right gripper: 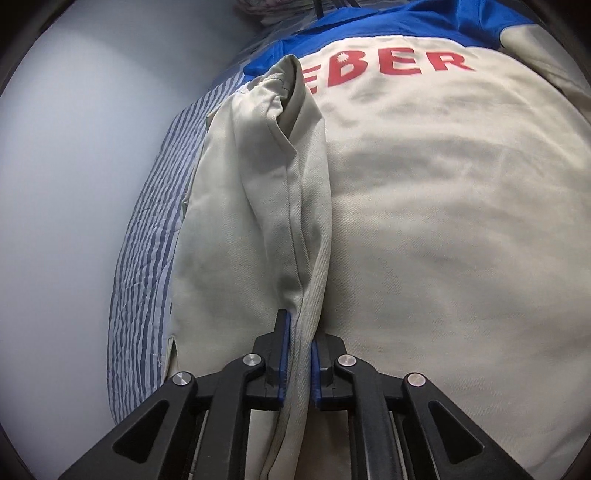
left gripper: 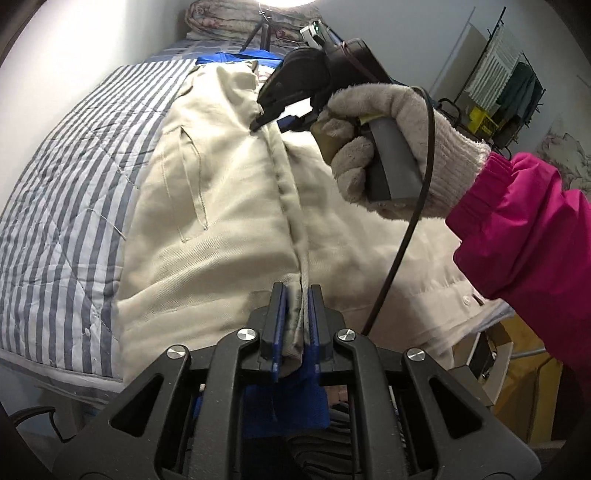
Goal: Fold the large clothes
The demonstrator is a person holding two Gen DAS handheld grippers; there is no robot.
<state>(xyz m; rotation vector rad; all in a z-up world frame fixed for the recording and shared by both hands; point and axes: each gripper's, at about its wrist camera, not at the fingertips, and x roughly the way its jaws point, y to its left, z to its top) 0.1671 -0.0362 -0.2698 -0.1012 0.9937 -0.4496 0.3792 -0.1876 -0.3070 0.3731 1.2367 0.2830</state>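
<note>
A cream jacket (left gripper: 221,206) with a blue yoke and red letters (right gripper: 388,66) lies spread on a blue-and-white striped quilt (left gripper: 74,192). Its left side is folded inward and forms a raised ridge down the middle. My left gripper (left gripper: 296,291) is shut on the near end of that ridge, with cloth filling the gap between its blue pads. My right gripper (left gripper: 258,123), held by a gloved hand (left gripper: 388,147), pinches the far end of the same ridge. In the right wrist view the fold runs between the pads of my right gripper (right gripper: 300,332), which touch it on both sides.
The striped quilt (right gripper: 147,240) ends at a pale wall (right gripper: 74,184) on the left. A rolled blanket (left gripper: 229,22) and a tripod (left gripper: 262,29) stand at the bed's far end. A clothes rack (left gripper: 509,81) is at the right. A pink sleeve (left gripper: 524,229) and a black cable (left gripper: 406,221) cross the jacket.
</note>
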